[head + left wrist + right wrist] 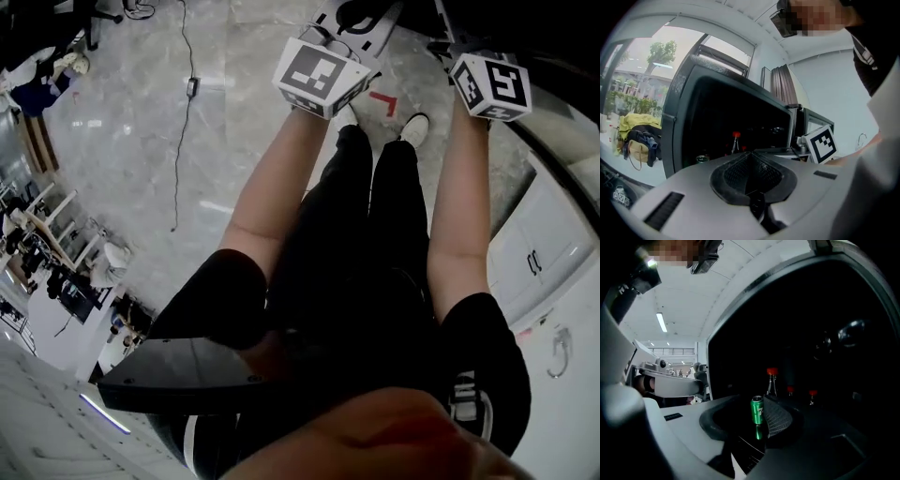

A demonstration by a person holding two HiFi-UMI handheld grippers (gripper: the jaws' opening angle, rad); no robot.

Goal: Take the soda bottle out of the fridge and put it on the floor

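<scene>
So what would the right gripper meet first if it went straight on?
Probably the green can, seen between the open jaws of the right gripper inside the fridge; a red-capped bottle stands behind it. Depth is unclear.

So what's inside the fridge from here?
A green can stands in front, a red-capped bottle behind it, two more red caps further right. The rest of the fridge is too dark to see.
</scene>
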